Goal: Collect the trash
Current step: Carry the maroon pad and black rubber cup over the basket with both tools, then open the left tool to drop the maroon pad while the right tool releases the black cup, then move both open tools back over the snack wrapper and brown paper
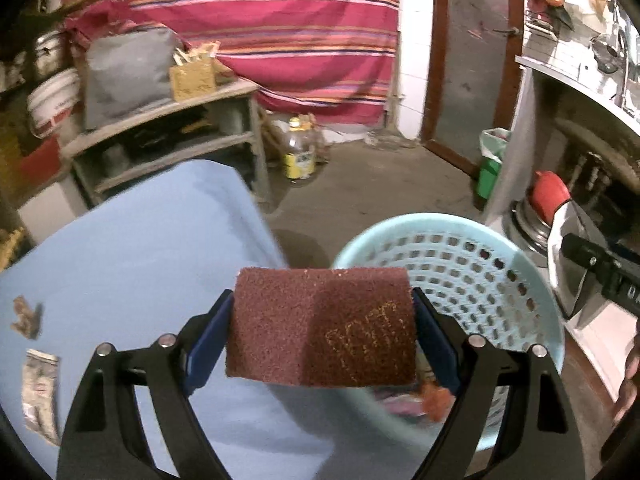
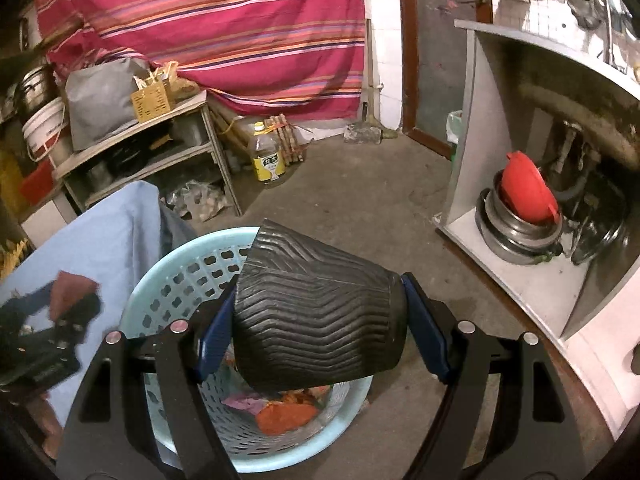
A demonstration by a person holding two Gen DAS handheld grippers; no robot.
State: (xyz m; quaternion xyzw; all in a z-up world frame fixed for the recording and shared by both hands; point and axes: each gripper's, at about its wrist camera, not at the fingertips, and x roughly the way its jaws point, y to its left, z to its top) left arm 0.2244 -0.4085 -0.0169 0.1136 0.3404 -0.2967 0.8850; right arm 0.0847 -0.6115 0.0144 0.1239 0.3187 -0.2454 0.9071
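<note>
My left gripper (image 1: 322, 300) is shut on a maroon scouring pad (image 1: 320, 328), pinched flat between its blue pads. It hangs over the near rim of a light blue perforated basket (image 1: 440, 220), beside a table under a blue cloth (image 1: 140, 240). A brown scrap (image 1: 26, 316) and a crumpled wrapper (image 1: 40, 392) lie on the cloth. My right gripper (image 2: 318, 286) is shut on a black ribbed cup (image 2: 316, 312) lying sideways, held above the basket (image 2: 180, 256). Orange and pink wrappers (image 2: 286, 416) lie in the basket's bottom.
A wooden shelf (image 2: 160, 152) with a grey bag and a bucket stands at the back left, with an oil bottle (image 2: 268, 156) on the floor by it. At right, an open cabinet (image 2: 472, 160) holds steel pots and a red lid. A green bin (image 1: 492, 164) stands by the door.
</note>
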